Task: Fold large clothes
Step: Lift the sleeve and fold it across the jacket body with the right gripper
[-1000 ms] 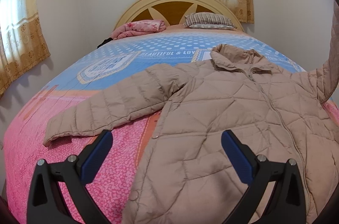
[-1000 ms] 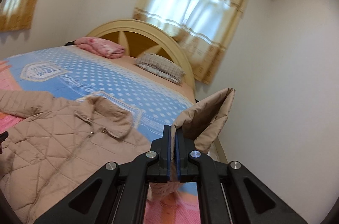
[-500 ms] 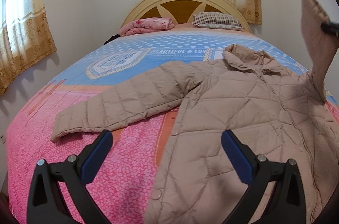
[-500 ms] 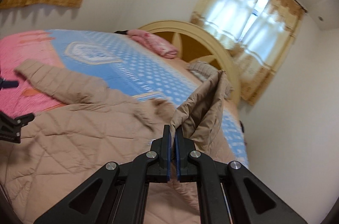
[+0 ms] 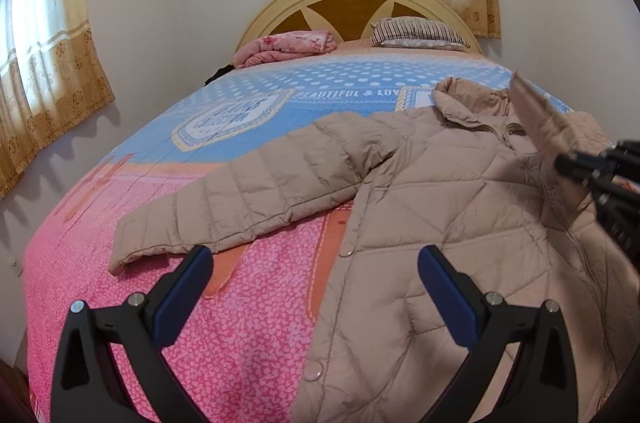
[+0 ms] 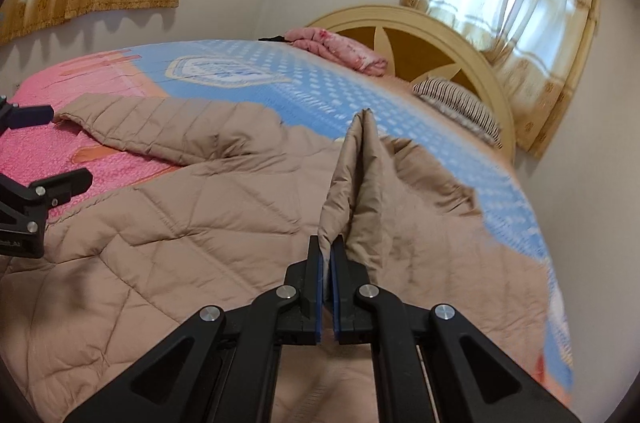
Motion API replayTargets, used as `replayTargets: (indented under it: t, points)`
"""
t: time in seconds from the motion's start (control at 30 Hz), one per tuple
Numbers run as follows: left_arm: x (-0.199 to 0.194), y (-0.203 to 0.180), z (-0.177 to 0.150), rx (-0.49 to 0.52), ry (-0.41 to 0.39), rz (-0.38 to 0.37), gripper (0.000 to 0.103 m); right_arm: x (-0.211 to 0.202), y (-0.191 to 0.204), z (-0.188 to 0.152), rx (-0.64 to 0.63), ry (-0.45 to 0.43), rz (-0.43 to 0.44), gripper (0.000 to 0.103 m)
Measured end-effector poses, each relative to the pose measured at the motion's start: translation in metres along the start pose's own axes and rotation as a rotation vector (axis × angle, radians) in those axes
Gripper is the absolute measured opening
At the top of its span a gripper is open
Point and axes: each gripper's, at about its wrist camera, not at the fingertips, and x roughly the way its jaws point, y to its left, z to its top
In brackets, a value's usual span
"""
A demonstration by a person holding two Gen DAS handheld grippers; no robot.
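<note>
- Your right gripper [image 6: 326,251] is clenched on the cuff end of the jacket's right sleeve [image 6: 356,183], which stands up in a peaked fold just ahead of the pads; hold that pinch firm until the sleeve lies flat.
- The quilted beige jacket [image 5: 460,223] lies front-up on the bed [image 5: 248,323], collar toward the headboard [image 5: 360,3], its other sleeve [image 5: 260,199] spread out over the pink part of the cover.
- Carry the held sleeve across the chest, cuff pointing toward the far armpit, so the fold line falls at the shoulder seam rather than partway down the arm.
- Come down low before you let go; puffy padding springs back, so a sleeve dropped from height will likely slide off.
- Your left gripper [image 5: 316,287] hangs released, jaws wide, near the jacket's front edge and holding nothing; it could press the body down while the sleeve lands.
- The right shoulder seam is blurred in the right wrist view, so whether it is already creased is hard to say; check it before releasing.
- Mind the zip line: keep the sleeve from bunching over it.
</note>
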Motion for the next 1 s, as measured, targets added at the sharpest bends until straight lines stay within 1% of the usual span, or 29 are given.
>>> replayTargets:
  t: [0.23, 0.37, 0.5, 0.53, 0.57, 0.6, 0.63, 0.67, 0.7, 0.77, 0.8, 0.83, 0.9, 0.93, 0.97, 1.0]
  points:
    - [-0.001, -0.006, 0.007, 0.025, -0.008, 0.013, 0.103, 0.031, 0.007, -0.014, 0.072, 0.058, 0.075, 0.002]
    - [-0.003, -0.009, 0.014, 0.04, -0.022, 0.026, 0.103, 0.037, 0.005, -0.02, 0.1, 0.07, 0.1, 0.002]
    - [-0.002, -0.011, 0.025, 0.041, -0.033, 0.037, 0.103, 0.039, 0.003, -0.021, 0.126, 0.102, 0.17, 0.005]
    - [-0.001, -0.011, 0.028, 0.036, -0.034, 0.033, 0.103, 0.036, 0.004, -0.021, 0.129, 0.11, 0.209, 0.011]
    - [0.0, -0.011, 0.032, 0.032, -0.034, 0.034, 0.103, 0.032, 0.004, -0.022, 0.13, 0.105, 0.233, 0.029]
    - [0.001, -0.011, 0.035, 0.026, -0.035, 0.038, 0.103, 0.022, 0.005, -0.022, 0.126, 0.086, 0.253, 0.038]
    - [0.001, -0.011, 0.038, 0.021, -0.038, 0.037, 0.103, 0.01, 0.004, -0.023, 0.126, 0.053, 0.259, 0.053]
    - [0.002, -0.012, 0.043, 0.015, -0.043, 0.035, 0.103, 0.003, 0.003, -0.023, 0.129, 0.032, 0.263, 0.061]
    - [0.001, -0.013, 0.046, 0.011, -0.045, 0.039, 0.103, -0.008, -0.001, -0.024, 0.142, 0.005, 0.269, 0.064]
    - [0.002, -0.017, 0.054, 0.001, -0.048, 0.033, 0.103, -0.022, -0.012, -0.025, 0.187, -0.027, 0.288, 0.065]
    - [0.001, -0.019, 0.056, -0.003, -0.05, 0.03, 0.103, -0.028, -0.023, -0.027, 0.238, -0.047, 0.321, 0.065]
    - [0.001, -0.023, 0.06, -0.007, -0.054, 0.028, 0.103, -0.03, -0.036, -0.029, 0.29, -0.052, 0.322, 0.065]
    - [0.0, -0.033, 0.067, -0.013, -0.059, 0.013, 0.103, -0.022, -0.051, -0.031, 0.336, 0.0, 0.209, 0.064]
    - [0.0, -0.041, 0.071, -0.015, -0.063, -0.002, 0.103, -0.013, -0.059, -0.034, 0.349, 0.035, 0.133, 0.054]
    - [0.0, -0.047, 0.073, -0.014, -0.065, -0.012, 0.103, -0.001, -0.066, -0.038, 0.363, 0.083, 0.076, 0.043]
    - [0.001, -0.057, 0.076, -0.008, -0.065, -0.027, 0.103, 0.011, -0.071, -0.042, 0.376, 0.125, 0.051, 0.04]
